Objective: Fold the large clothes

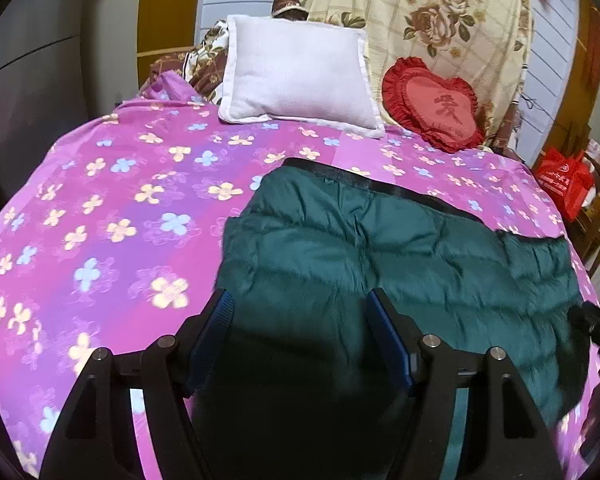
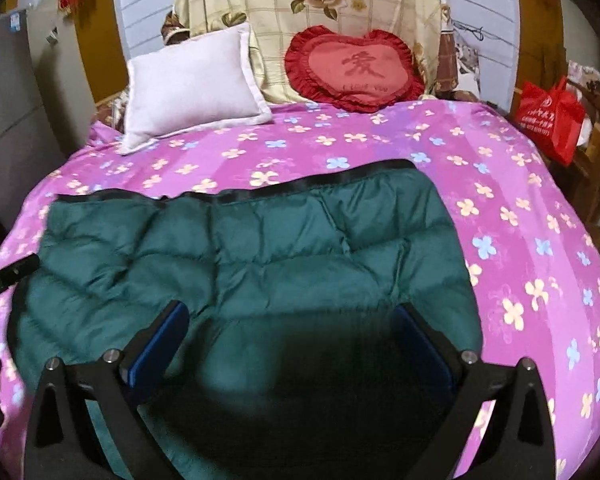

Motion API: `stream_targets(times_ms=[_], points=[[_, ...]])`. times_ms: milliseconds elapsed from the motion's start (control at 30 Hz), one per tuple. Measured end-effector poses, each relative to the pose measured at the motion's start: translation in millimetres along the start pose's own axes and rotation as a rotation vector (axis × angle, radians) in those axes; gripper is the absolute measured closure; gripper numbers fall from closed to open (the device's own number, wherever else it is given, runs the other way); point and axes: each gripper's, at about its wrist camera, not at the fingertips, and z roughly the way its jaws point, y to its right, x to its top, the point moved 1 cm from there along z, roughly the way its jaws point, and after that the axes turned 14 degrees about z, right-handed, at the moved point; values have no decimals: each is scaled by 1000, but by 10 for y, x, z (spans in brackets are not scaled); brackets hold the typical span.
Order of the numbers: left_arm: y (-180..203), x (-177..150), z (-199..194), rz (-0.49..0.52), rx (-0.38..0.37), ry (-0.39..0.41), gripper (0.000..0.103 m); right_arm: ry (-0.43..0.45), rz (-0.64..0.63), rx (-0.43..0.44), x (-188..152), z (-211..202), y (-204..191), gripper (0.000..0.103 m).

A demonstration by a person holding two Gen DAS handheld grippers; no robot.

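A dark green quilted jacket (image 1: 380, 248) with a black trimmed edge lies spread flat on the pink flowered bedsheet (image 1: 100, 208). It also shows in the right wrist view (image 2: 260, 248) on the same sheet (image 2: 520, 240). My left gripper (image 1: 300, 300) is open and empty, held just above the jacket's near left part. My right gripper (image 2: 292, 312) is open and empty above the jacket's near right part. The right gripper's edge shows at the far right of the left wrist view (image 1: 596, 328).
A white pillow (image 1: 296, 76) and a red heart cushion (image 1: 436, 108) lie at the bed's head, against a floral blanket (image 1: 420, 20). A red bag (image 2: 548, 120) stands to the right of the bed. A grey cabinet (image 1: 28, 80) stands on the left.
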Motion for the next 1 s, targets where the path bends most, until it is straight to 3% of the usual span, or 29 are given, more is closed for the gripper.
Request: stream_targets(times_ms=[133,333,1000], points=[[-13,-113,-142,15,-14,-7,44,-3,44,21,-40,-190,123,0],[20,-198,-257,21,-24,1,44,-21,44,-14,-98,-290,276,0],[-120,-268,-52,-14,-29,-35,44,-41,99,-78,-101,-195,738,0]])
